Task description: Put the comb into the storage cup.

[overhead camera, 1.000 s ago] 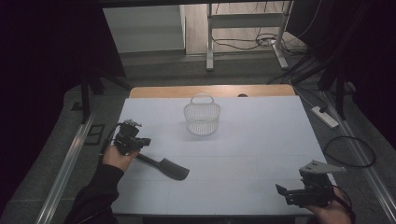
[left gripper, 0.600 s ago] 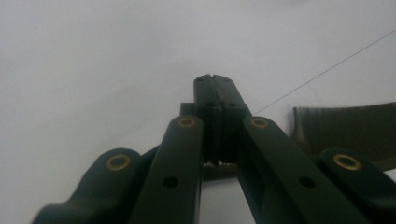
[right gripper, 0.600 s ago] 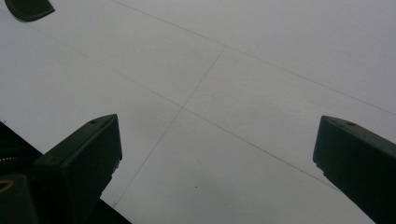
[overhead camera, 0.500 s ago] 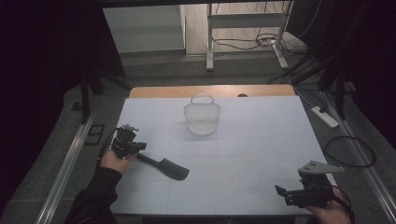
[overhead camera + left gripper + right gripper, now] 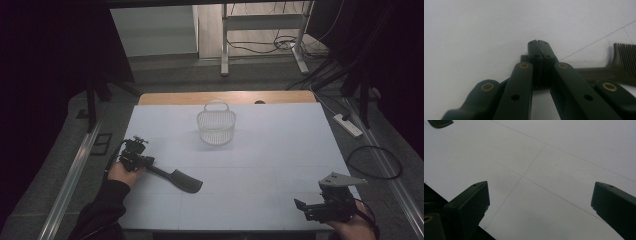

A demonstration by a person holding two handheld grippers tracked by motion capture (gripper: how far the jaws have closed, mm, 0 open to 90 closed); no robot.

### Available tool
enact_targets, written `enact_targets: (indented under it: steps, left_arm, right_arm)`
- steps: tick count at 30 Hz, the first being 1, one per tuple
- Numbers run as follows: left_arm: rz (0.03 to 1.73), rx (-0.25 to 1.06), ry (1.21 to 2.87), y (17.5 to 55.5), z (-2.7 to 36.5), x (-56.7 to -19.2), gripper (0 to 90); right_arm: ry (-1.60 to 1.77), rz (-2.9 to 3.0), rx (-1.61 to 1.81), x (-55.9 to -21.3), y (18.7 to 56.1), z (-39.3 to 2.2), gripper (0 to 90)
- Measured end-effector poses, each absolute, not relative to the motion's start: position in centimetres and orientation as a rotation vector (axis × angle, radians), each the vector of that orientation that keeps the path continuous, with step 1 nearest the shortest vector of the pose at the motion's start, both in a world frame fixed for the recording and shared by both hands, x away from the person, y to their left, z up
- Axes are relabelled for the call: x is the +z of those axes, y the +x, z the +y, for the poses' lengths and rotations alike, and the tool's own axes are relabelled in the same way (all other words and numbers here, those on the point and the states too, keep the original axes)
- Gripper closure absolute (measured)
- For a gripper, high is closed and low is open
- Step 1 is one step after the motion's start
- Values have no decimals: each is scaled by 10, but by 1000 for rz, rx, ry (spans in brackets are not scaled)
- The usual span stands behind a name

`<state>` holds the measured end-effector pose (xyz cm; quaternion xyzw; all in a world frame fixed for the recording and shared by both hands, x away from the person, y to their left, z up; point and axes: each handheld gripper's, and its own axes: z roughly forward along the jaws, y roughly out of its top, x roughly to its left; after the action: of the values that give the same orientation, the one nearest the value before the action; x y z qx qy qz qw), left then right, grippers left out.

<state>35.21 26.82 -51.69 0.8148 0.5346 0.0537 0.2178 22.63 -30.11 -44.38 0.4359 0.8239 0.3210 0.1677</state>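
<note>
A black comb (image 5: 177,178) lies flat on the white table (image 5: 280,150) at the near left, its toothed head pointing right. My left gripper (image 5: 149,164) is shut at the comb's handle end. In the left gripper view its jaws (image 5: 539,42) meet tip to tip, and the comb (image 5: 599,71) runs crosswise behind them, not between them. Whether they touch it I cannot tell. My right gripper (image 5: 301,205) is at the near right corner, open. Its jaws (image 5: 540,186) stand wide over bare table.
A white mesh basket (image 5: 216,127) with a handle stands upright at the middle of the table's far side. A wooden strip (image 5: 165,98) edges the far side. The comb's head (image 5: 439,122) shows at the top left corner of the right gripper view. Cables lie on the floor beyond.
My left hand has sunk a little toward the table at the comb's handle end. The comb, the basket and my right gripper have not moved.
</note>
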Motion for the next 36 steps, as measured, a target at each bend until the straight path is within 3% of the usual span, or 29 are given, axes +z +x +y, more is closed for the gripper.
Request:
enact_targets:
  steps: [36]
  left_arm:
    - [1439, 38, 2380, 305, 267, -515, 889]
  right_arm:
    - [1232, 2348, 910, -444, 226, -300, 25]
